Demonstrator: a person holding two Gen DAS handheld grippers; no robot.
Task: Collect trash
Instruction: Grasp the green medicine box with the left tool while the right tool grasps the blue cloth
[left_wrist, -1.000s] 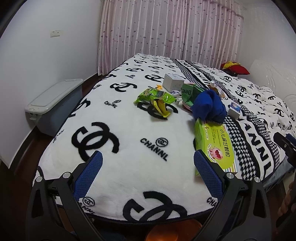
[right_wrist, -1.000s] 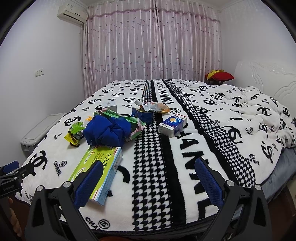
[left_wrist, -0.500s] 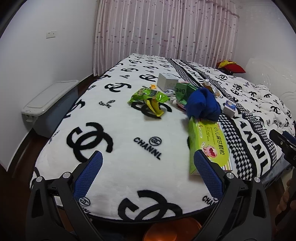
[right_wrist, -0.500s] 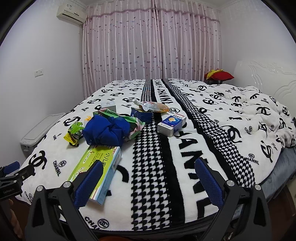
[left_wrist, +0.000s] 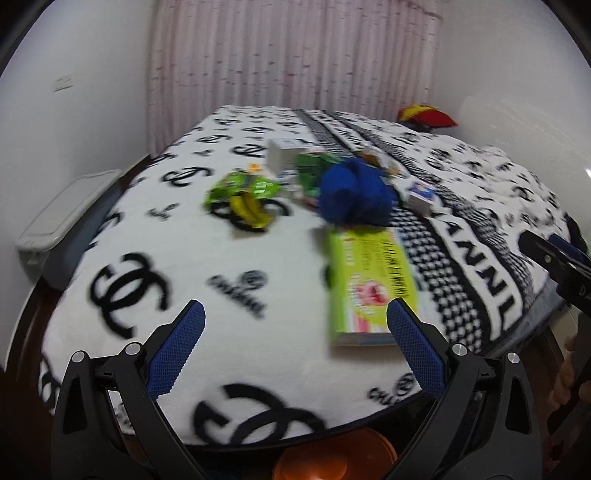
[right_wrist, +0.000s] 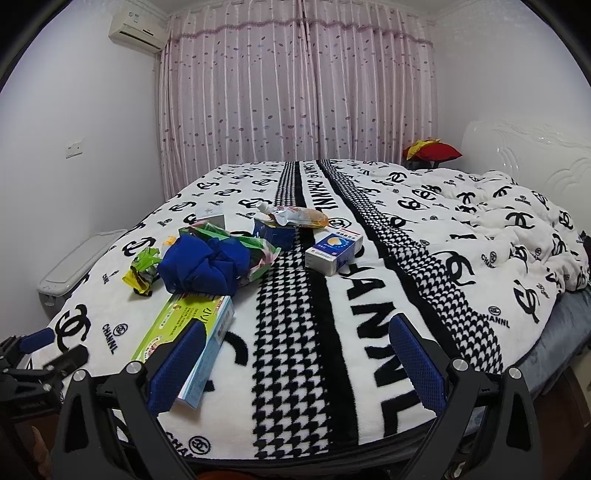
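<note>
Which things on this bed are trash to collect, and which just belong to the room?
Trash to collect:
green flat box
crumpled green wrapper
blue-and-white small box
spouted pouch

Just lying about, as far as I can judge:
blue cloth
red cushion
grey storage bin
patterned blanket

Both grippers, left and right, are open and empty.

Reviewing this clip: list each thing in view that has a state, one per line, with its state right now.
left gripper: open, empty
right gripper: open, empty
green box: closed, flat on blanket
blue-and-white box: closed, lying flat
blue cloth: bunched up
green wrapper: crumpled, torn open
spout pouch: lying flat
storage bin: lid on
curtains: drawn shut
</note>
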